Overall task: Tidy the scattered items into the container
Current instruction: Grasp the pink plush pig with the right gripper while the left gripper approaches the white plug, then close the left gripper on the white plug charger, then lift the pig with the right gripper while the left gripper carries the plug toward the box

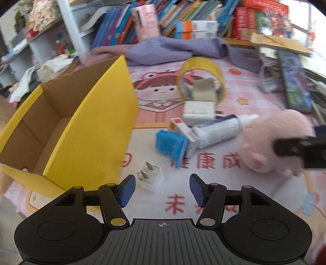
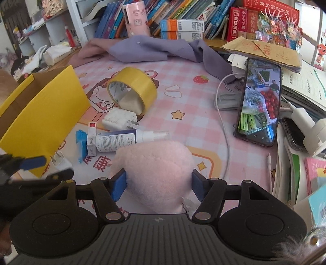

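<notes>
Between right hand-held gripper [image 2: 159, 186] pads, pink plush [image 2: 156, 173], left hand-held gripper [image 1: 162, 189] open, empty

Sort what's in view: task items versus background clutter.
Job: yellow box, pink plush between the right tongs, tape roll, spray bottle, white charger, plug, blue packet.
Lying about: phone, books, purple cloth.

Left gripper [image 1: 162, 190] hovering low, jaws spread wide, holding nothing. Right gripper [image 2: 159, 184] reaching forward, blue pads [image 2: 119, 187] pressing both sides of the plush [image 2: 156, 171].
</notes>
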`<state>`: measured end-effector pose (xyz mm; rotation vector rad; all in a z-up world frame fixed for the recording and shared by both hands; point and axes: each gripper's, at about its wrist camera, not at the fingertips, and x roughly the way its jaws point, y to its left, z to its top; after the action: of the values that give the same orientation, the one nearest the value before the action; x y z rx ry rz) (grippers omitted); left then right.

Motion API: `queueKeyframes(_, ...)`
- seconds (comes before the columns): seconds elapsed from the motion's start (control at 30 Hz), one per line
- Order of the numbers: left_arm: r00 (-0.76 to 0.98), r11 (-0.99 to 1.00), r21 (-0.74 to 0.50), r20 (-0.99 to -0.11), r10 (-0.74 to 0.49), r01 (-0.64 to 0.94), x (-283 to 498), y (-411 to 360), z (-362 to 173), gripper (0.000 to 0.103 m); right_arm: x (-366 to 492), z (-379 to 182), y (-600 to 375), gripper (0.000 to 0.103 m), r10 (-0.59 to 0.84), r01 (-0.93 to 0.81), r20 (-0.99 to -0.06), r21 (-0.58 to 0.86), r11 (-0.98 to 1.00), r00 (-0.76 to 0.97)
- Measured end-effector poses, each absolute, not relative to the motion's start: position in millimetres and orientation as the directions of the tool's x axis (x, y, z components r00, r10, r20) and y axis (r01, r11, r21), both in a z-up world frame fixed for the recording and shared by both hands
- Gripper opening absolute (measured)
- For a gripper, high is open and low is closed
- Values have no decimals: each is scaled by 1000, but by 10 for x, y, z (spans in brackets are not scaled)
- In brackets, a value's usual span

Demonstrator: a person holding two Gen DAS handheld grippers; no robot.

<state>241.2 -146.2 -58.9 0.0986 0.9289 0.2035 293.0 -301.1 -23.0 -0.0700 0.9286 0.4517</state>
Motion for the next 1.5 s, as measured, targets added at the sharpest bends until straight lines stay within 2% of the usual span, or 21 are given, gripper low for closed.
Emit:
queueKeyframes(0.27,564,960,181,-779,273,-214,2557,-1364,-691,50,2999,-298,-3013,76,358,-430,-799,140,892,483)
queueKeyframes(0.43,536,960,149,-804,257,-237,2618,-1308,-787,46,3044,-340,-2970,84,348,-450,-810,118,885,472)
queueKeyframes(0.6,540,962,132,-806,244,-237,2624,-1284,-788,32,3096,-390,-2933,92,343,-460,-818,110,881,462)
queueKeyframes(0.77,550,969,95,-809,208,-227,2587,-1269,-761,30,3139,-448,-2907,97,339,-453,-827,116,884,449)
queueKeyframes(0.87,566,975,85,-803,189,-206,2554,-1290,-729,30,3162,-494,-2898,95,344,-446,-833,133,885,433)
queueKeyframes(1.03,592,982,81,-788,167,-170,2498,-1337,-658,30,3150,-499,-2918,71,370,-433,-821,169,885,436)
queueKeyframes(1.07,596,983,81,-786,164,-164,2484,-1345,-644,30,3143,-491,-2922,70,370,-431,-818,170,886,439)
queueKeyframes(1.2,613,987,82,-776,152,-140,2435,-1372,-591,30,3075,-438,-2924,66,378,-432,-807,172,885,454)
queueKeyframes(1.5,650,995,78,-753,103,-68,2283,-1437,-482,30,2826,-281,-2962,66,373,-412,-775,160,897,511)
